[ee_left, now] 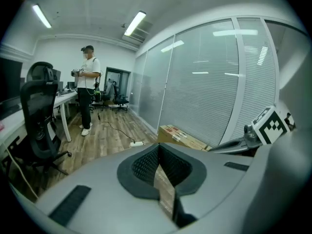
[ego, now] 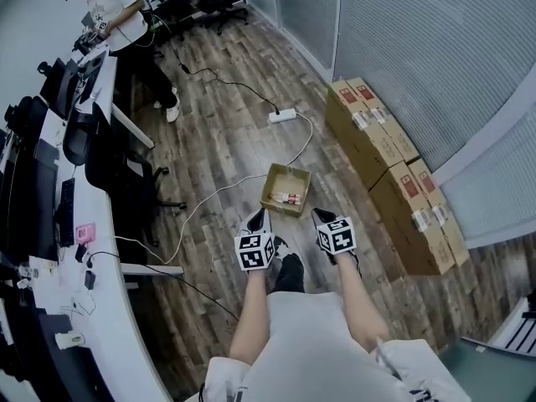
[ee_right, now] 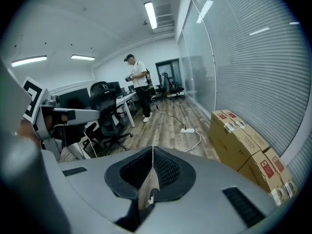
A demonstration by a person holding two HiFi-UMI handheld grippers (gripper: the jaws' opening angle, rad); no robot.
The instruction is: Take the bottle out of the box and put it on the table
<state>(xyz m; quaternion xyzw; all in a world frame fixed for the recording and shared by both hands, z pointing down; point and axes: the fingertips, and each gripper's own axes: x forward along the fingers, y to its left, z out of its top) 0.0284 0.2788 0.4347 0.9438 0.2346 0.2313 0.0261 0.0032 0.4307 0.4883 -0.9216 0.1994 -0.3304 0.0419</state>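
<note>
An open cardboard box (ego: 286, 188) stands on the wooden floor ahead of me. In it a small clear bottle (ego: 287, 198) with a red label lies on its side. My left gripper (ego: 258, 219) hovers just short of the box's near left corner, jaws shut and empty. My right gripper (ego: 322, 217) hangs by the near right corner, also shut with nothing in it. In the left gripper view the left gripper (ee_left: 158, 150) has its tips together. In the right gripper view the right gripper (ee_right: 152, 152) is closed the same way. The long white table (ego: 126, 342) runs along the left.
Stacked cardboard cartons (ego: 394, 174) line the blinds wall at the right. A power strip (ego: 282, 115) and its white cable (ego: 219, 193) lie on the floor beyond the box. Black office chairs (ego: 117, 174) stand by the table. A person (ego: 126, 15) stands at the far end.
</note>
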